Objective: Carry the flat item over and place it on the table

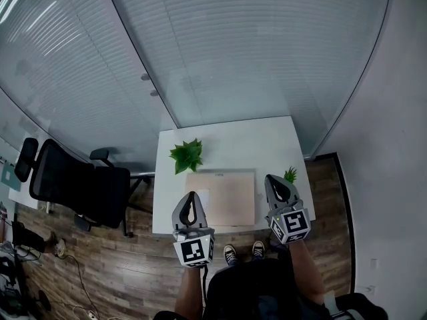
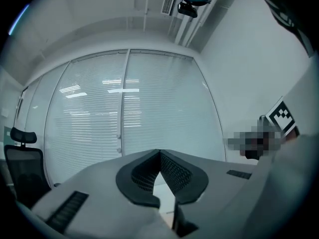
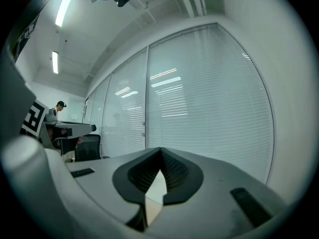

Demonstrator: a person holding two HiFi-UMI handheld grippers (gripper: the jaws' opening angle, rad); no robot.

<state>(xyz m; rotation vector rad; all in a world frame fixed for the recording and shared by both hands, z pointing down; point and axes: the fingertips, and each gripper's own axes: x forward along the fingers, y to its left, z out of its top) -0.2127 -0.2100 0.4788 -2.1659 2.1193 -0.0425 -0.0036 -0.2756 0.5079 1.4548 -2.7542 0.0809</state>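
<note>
A flat tan board (image 1: 223, 197) lies on the white table (image 1: 227, 135), near its front edge, with a small white sheet (image 1: 200, 199) on its left part. My left gripper (image 1: 192, 202) hovers over the board's left front corner; its jaws are shut with nothing between them. My right gripper (image 1: 275, 182) stands by the board's right edge, also shut and empty. In the left gripper view the tips of the left gripper (image 2: 159, 153) meet in front of the blinds. The right gripper view shows the right gripper (image 3: 160, 151) with its tips closed in the same way.
A leafy green plant (image 1: 187, 154) stands on the table behind the board, and a smaller plant (image 1: 290, 175) sits at the right edge. A black office chair (image 1: 73, 185) is left of the table. Glass walls with blinds (image 1: 220, 52) rise behind it. A person (image 3: 54, 114) is far off.
</note>
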